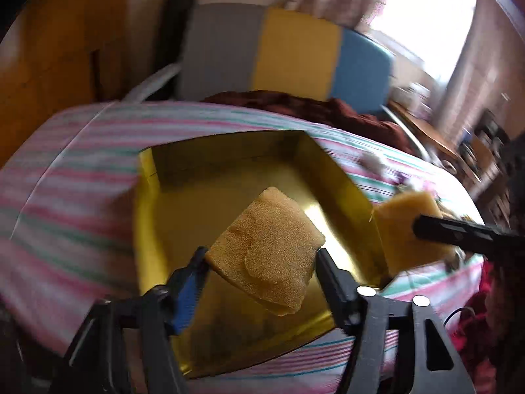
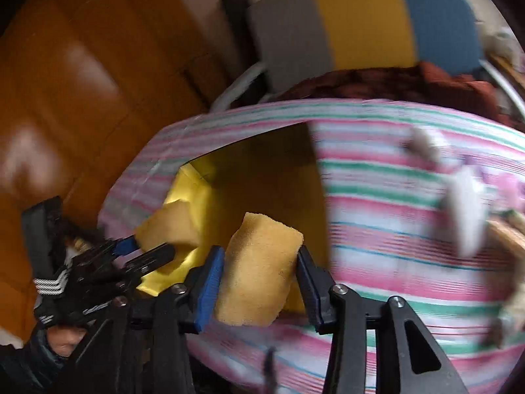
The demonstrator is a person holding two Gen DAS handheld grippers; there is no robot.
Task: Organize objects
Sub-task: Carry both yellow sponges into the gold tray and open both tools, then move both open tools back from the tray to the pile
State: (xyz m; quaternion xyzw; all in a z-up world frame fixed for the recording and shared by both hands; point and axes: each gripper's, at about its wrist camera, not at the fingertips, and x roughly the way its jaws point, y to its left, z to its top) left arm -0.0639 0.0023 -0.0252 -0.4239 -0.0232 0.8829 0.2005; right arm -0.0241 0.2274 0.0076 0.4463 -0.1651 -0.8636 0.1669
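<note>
Above the yellow tray (image 1: 147,229), one sponge (image 1: 265,249) is pinched by the left gripper (image 1: 261,261); just right of the tray's rim, a second sponge (image 2: 259,269) is pinched by the right gripper (image 2: 261,279). Each should be lowered inside the walls before release, laid side by side.

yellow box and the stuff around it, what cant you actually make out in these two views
- Yellow box floor, left wrist view: partly hidden by the left sponge held in the left gripper.
- Box interior, right wrist view: mostly covered by the right sponge in the right gripper.
- Small pale items on the striped cloth: motion blur, unidentifiable.
- Window, left wrist view: overexposed.
</note>
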